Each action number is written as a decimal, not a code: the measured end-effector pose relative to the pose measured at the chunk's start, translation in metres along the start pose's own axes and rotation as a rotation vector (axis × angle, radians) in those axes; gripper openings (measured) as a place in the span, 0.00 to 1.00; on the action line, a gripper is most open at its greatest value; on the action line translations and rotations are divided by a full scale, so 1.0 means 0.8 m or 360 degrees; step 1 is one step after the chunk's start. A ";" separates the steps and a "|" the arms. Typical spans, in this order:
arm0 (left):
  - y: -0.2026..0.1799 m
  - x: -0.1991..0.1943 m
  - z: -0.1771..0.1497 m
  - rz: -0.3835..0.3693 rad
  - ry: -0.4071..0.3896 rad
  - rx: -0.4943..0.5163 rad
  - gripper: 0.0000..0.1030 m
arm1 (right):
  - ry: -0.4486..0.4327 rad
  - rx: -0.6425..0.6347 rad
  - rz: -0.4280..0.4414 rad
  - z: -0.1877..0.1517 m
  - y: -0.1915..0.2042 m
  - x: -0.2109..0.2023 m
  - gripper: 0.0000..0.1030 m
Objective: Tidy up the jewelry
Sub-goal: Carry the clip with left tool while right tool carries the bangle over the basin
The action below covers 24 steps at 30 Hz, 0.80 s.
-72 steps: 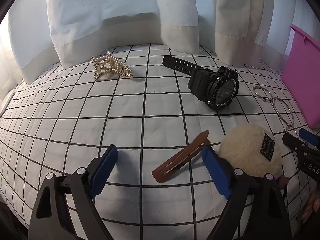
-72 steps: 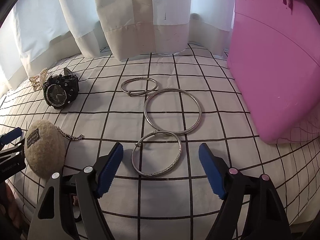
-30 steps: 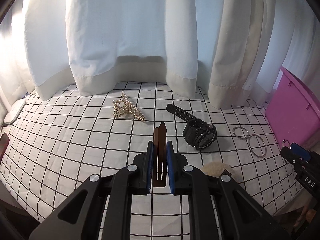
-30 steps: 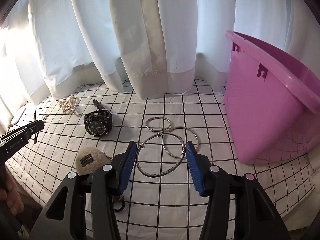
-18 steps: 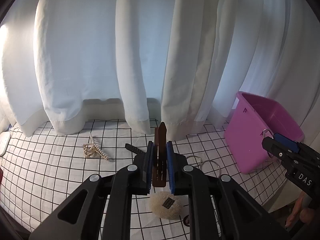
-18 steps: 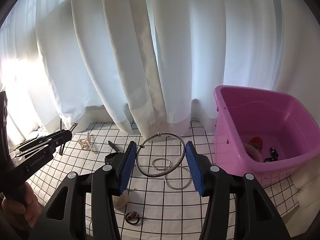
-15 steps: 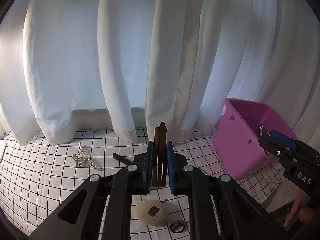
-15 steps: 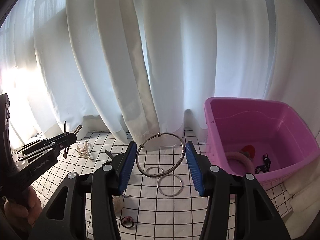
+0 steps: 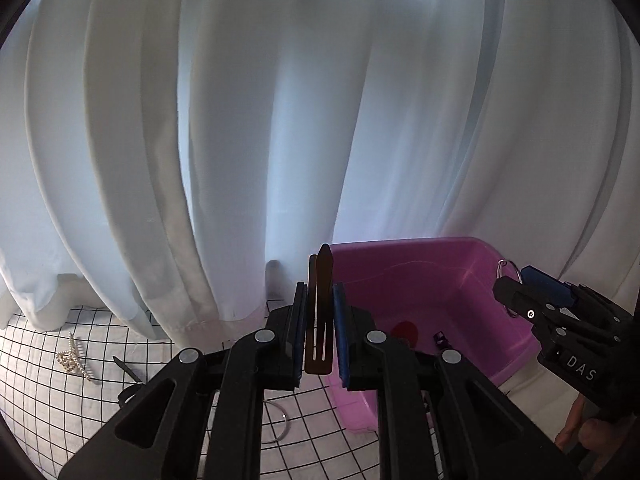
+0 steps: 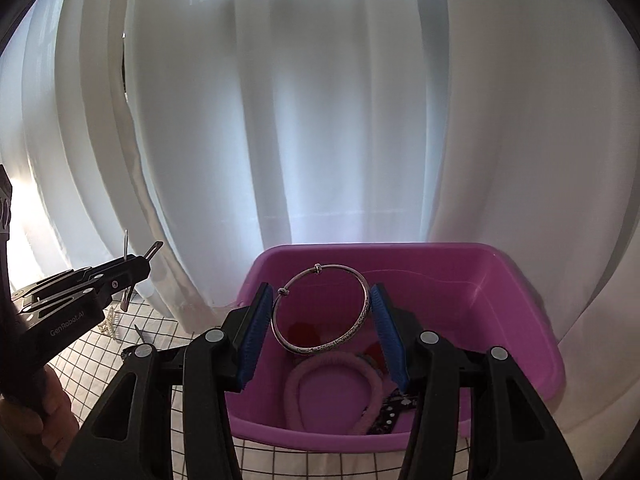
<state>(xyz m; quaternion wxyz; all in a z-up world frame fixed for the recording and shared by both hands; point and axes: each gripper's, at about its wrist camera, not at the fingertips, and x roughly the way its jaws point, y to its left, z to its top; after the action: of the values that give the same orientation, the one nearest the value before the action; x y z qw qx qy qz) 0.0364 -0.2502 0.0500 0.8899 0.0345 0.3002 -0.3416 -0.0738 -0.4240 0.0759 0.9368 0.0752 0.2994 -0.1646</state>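
Observation:
My left gripper (image 9: 319, 322) is shut on a brown hair clip (image 9: 320, 312), held upright in the air by the near left corner of the pink bin (image 9: 448, 280). My right gripper (image 10: 322, 314) is shut on a silver bangle (image 10: 362, 322), held over the open pink bin (image 10: 520, 320). In the bin lie a pink hair tie (image 10: 332, 384), red pieces and a dark item. The right gripper also shows at the right of the left wrist view (image 9: 516, 292), and the left gripper at the left of the right wrist view (image 10: 132, 272).
White curtains (image 9: 240, 120) hang behind the bin. On the checked cloth (image 9: 32, 392) at lower left lie a pearl claw clip (image 9: 74, 362), a black watch strap (image 9: 128, 370) and a silver ring (image 9: 280, 428).
Both grippers have lifted off the cloth with their items and swung right. The left now holds the clip by the bin; the right holds the bangle over the bin.

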 end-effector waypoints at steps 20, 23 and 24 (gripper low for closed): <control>-0.115 0.207 -0.045 0.0091 0.0697 -0.0129 0.13 | 0.0608 0.0062 0.0032 -0.034 -0.155 0.143 0.48; -0.117 0.219 -0.050 0.0070 0.0750 -0.0179 0.13 | 0.0671 0.0066 0.0042 -0.042 -0.159 0.155 0.48; -0.117 0.219 -0.050 0.0084 0.0744 -0.0174 0.13 | 0.0689 0.0068 0.0045 -0.043 -0.160 0.160 0.48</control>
<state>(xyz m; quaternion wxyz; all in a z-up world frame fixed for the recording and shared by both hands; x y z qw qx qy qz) 0.0598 -0.4141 -0.0667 0.8055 0.0721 0.5150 -0.2841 -0.0393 -0.5691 -0.0328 0.8511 0.1329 0.4890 -0.1377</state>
